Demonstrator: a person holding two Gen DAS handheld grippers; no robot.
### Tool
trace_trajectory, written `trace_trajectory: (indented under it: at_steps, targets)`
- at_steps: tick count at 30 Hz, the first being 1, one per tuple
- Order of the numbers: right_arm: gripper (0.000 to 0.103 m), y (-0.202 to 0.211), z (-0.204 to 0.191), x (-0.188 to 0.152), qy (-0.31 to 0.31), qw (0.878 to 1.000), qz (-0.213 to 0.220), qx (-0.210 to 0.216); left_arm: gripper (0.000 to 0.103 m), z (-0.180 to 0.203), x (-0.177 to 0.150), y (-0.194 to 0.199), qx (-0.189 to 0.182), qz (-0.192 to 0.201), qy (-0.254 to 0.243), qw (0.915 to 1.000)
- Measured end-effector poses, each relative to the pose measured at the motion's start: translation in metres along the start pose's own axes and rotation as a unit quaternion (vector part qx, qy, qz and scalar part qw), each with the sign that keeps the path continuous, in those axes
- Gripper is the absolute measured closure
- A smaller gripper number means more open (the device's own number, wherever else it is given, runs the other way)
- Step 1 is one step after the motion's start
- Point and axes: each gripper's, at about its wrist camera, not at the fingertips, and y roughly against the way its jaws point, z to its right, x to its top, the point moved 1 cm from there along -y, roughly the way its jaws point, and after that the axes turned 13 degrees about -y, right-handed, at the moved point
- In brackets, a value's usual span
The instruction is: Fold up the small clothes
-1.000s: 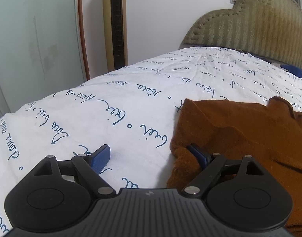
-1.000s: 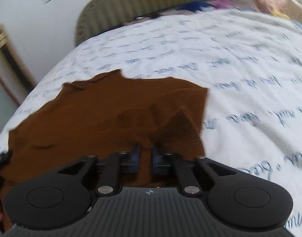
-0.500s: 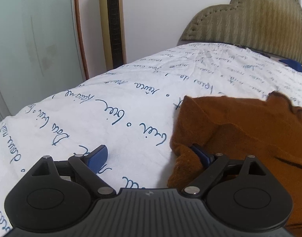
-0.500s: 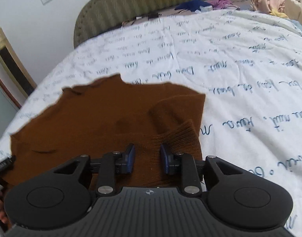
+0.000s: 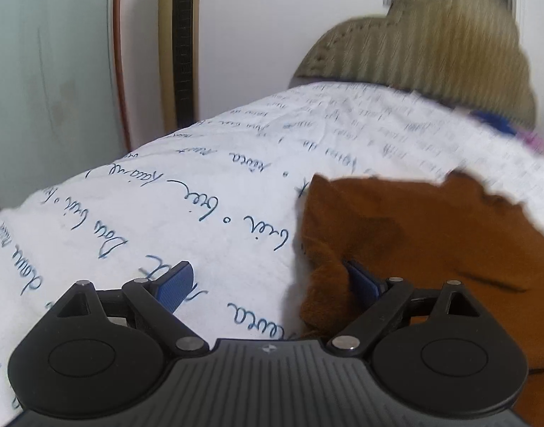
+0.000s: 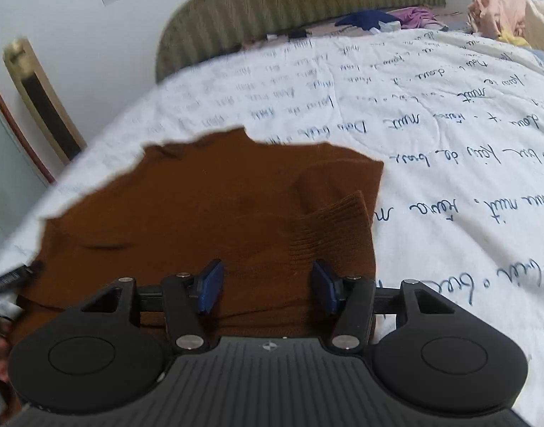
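Observation:
A brown knitted garment (image 6: pixel 208 213) lies spread on the white bedspread with blue handwriting (image 6: pixel 449 163). Its ribbed cuff (image 6: pixel 336 224) rests folded over the body near the right edge. My right gripper (image 6: pixel 268 286) hovers just above the garment's near part. Its jaws are opening, the blue pads stand apart, and the cloth lies below them untouched. In the left wrist view the garment (image 5: pixel 432 249) fills the right side. My left gripper (image 5: pixel 268 284) is wide open at the garment's left edge. Its right pad (image 5: pixel 361 281) sits beside a bunched corner of the cloth, and its left pad (image 5: pixel 174 286) is over bare bedspread.
A padded olive headboard (image 6: pixel 307 3) closes the far end of the bed. Blue and purple clothes (image 6: pixel 385 19) lie by it, and a pile of pale clothes (image 6: pixel 510 10) sits at the far right. A gold tower column (image 5: pixel 177 46) and a glass door (image 5: pixel 48 71) stand left of the bed.
My right gripper's jaws went from shut on a raised fold of the garment to well apart, and the fold now lies flat. Both grippers drew back and up a little.

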Motion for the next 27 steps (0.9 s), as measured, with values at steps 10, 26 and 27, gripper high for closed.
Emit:
trace_trajectory:
  at_steps: [10, 26, 27]
  targets:
    - [0.037, 0.121, 0.013, -0.044, 0.021, 0.999, 0.022, 0.044, 0.011, -0.051, -0.025, 0.089, -0.024, 0.043, -0.036, 0.9981]
    - [0.036, 0.176, 0.036, -0.142, 0.003, 0.992, -0.049, 0.115, 0.011, -0.067, -0.15, 0.172, -0.174, 0.023, -0.038, 0.9838]
    - [0.036, 0.183, 0.045, -0.143, -0.013, 0.991, -0.05, 0.122, 0.011, -0.068, -0.156, 0.176, -0.177, 0.023, -0.044, 0.9829]
